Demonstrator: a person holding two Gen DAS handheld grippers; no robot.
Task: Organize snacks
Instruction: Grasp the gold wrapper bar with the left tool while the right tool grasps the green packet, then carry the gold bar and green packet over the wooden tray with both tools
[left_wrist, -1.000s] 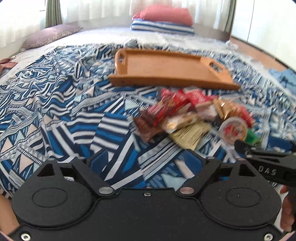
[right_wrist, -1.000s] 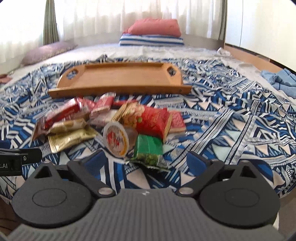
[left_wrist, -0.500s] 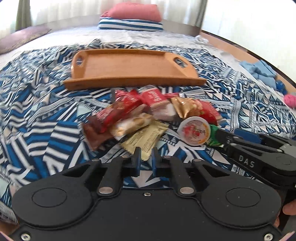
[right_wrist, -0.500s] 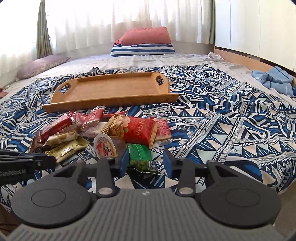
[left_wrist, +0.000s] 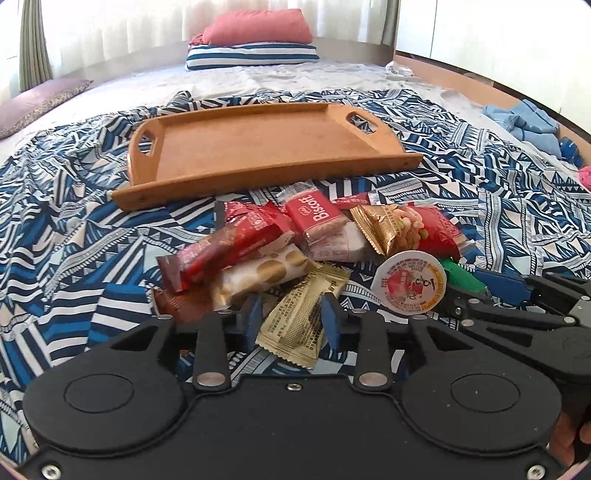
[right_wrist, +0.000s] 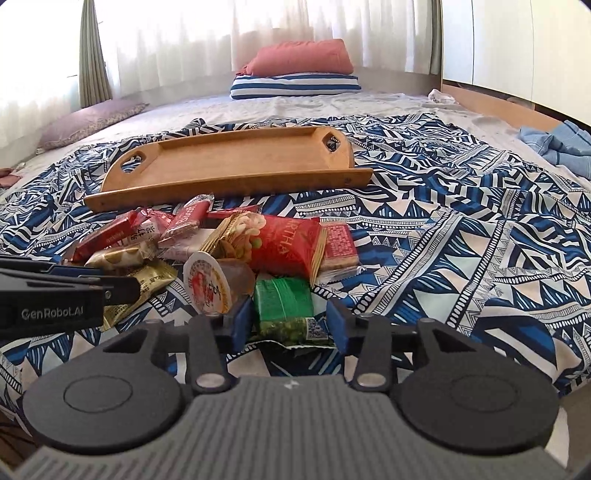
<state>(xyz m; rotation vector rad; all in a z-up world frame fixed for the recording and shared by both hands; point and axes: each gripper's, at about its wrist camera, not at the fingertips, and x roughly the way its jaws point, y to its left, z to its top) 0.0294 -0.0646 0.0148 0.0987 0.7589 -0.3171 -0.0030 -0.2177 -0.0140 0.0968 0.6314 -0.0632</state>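
Left gripper (left_wrist: 291, 319) low over the near edge of the snack pile, jaws partly apart and just been opening; gold sachet (left_wrist: 301, 314) lies between the blue pads, pads not visibly pressing on it; right gripper (right_wrist: 290, 323) same story, jaws just been opening, green packet (right_wrist: 284, 308) sits between its pads, gap visible on both sides, so not gripped; in the left wrist view the right gripper (left_wrist: 480, 291) comes in from the right, just beside the round foil-lidded cup (left_wrist: 409, 282); cup is tipped on its side, lid facing the cameras, between gold sachet and green packet; behind that, rest of the pile in a loose overlapping heap on the blue patterned bedspread (right_wrist: 461, 229): white-and-gold wrapper (left_wrist: 264, 275), long red bar (left_wrist: 231, 251), Biscoff pack (left_wrist: 317, 216), red nut bag (right_wrist: 284, 245); wooden tray (left_wrist: 258, 144) just beyond the pile, lying flat, handles at both ends, nothing in it, all snacks outside it; far end of the bed: red pillow (right_wrist: 301, 59) stacked on a striped pillow (right_wrist: 295, 86); curtains behind; blue cloth (right_wrist: 557, 146) bunched at far right.
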